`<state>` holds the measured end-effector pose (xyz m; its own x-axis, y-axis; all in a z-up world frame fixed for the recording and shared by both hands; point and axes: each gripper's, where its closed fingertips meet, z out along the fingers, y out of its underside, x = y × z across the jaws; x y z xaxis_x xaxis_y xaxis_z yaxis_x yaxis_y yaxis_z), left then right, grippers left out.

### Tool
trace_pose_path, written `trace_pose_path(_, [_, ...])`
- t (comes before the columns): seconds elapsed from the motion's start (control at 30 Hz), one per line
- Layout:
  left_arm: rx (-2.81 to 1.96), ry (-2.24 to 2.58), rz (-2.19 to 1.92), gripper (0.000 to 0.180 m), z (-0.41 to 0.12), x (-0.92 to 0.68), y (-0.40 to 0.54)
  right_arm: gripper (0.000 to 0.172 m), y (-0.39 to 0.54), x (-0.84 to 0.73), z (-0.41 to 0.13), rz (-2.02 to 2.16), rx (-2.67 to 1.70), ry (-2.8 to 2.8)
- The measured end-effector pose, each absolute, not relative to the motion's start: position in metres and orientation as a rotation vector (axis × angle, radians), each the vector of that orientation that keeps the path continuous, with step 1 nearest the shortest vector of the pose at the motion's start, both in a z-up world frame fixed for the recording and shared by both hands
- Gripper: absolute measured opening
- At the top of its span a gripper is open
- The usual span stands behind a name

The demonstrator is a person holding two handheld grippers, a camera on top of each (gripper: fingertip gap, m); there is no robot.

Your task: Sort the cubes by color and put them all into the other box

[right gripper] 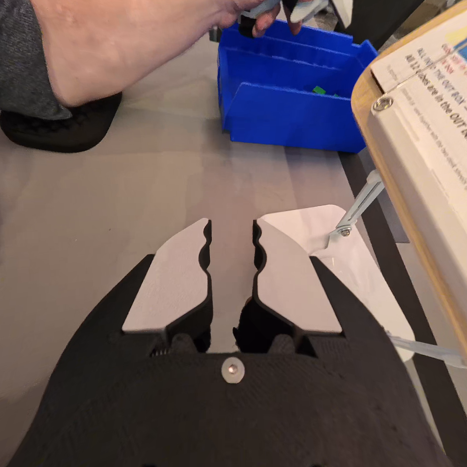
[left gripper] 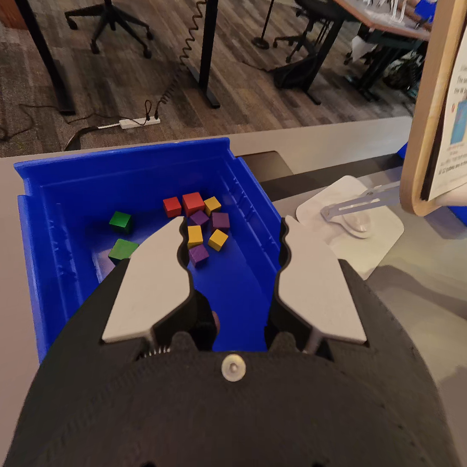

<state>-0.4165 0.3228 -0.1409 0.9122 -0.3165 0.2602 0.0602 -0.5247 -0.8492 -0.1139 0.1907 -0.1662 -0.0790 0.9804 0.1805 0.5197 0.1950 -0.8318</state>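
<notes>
I hold the left tool spread and empty over the blue bin, judged ready to select a cube; the bin holds red, yellow, purple and green cubes, loosely mixed; the right tool waits part-open, gripping nothing, above the bench; the second blue bin shows green pieces.

— Which colours are seen in the blue box?
— Two red cubes are seen at the far side, two green cubes at the left, three yellow cubes and three purple cubes mixed near the right wall.
— And outside it?
— A grey table is shown, a white plate at the right, and grey fingers on black bodies.
</notes>
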Motion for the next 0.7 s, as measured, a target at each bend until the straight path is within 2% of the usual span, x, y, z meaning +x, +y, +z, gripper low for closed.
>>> trace_pose_path(0.3, [-2.193,0.271,-0.364,0.062,-0.157,-0.421,0.319,0.030,0.212,-0.111,-0.188,0.735,-1.470,-1.659])
trace_pose_path(0.47, [-2.343,0.303,-0.327,0.069,-0.199,-0.418,0.327,0.030,0.205,-0.116,-0.212,0.690,-1.489,-1.735])
trace_pose_path(0.7, [-2.547,0.262,-0.107,0.071,-0.247,-0.428,0.347,0.030,0.199,-0.119,-0.222,0.687,-1.490,-1.775])
